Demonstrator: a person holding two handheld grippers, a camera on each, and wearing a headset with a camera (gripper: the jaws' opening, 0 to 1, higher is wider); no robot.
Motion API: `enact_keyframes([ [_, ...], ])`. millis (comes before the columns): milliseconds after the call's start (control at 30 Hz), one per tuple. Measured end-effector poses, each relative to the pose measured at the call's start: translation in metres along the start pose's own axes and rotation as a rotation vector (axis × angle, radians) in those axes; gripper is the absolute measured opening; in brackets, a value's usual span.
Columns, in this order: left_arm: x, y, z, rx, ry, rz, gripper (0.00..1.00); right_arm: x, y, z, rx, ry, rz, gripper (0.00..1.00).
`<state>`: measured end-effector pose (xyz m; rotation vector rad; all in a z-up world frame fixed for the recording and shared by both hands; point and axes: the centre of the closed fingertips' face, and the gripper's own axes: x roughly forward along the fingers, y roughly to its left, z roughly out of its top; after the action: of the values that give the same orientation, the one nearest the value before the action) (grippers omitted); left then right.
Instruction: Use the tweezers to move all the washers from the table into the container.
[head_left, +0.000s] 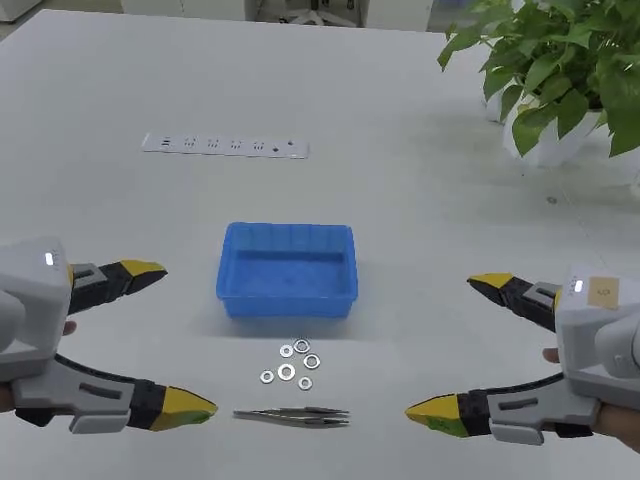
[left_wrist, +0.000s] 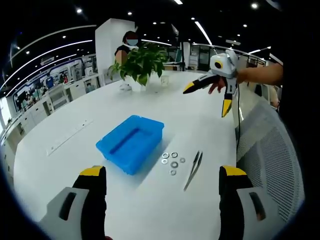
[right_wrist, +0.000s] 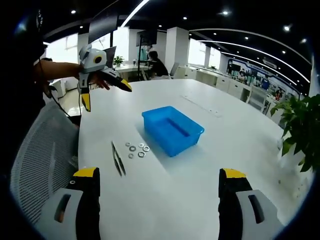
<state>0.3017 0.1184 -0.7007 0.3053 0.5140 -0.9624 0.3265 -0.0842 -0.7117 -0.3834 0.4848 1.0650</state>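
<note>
Several small metal washers (head_left: 291, 362) lie in a cluster on the white table, just in front of a blue plastic container (head_left: 288, 268) whose inside looks bare. Steel tweezers (head_left: 292, 415) lie flat on the table near its front edge, below the washers. My left gripper (head_left: 176, 338) hovers at the left, jaws wide apart and holding nothing. At the right my right gripper (head_left: 450, 347) is open too. From the left gripper view the washers (left_wrist: 172, 162), tweezers (left_wrist: 193, 169) and container (left_wrist: 131, 142) lie ahead; the right gripper view shows the washers (right_wrist: 136, 149), tweezers (right_wrist: 118, 158) and container (right_wrist: 172, 128).
A white power strip (head_left: 225, 146) lies on the table behind the container. A potted green plant (head_left: 555, 75) stands at the back right. A mesh-backed chair (left_wrist: 272, 145) sits at the table's near edge. People are in the office beyond.
</note>
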Motion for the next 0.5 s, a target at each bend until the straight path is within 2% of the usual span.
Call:
enact_keyframes([
  [500,-0.0001,-0.0005,-0.0001,0.001,-0.002,-0.002,0.99,-0.0001,-0.0001,0.0001,-0.001,-0.002,-0.001,1.0],
])
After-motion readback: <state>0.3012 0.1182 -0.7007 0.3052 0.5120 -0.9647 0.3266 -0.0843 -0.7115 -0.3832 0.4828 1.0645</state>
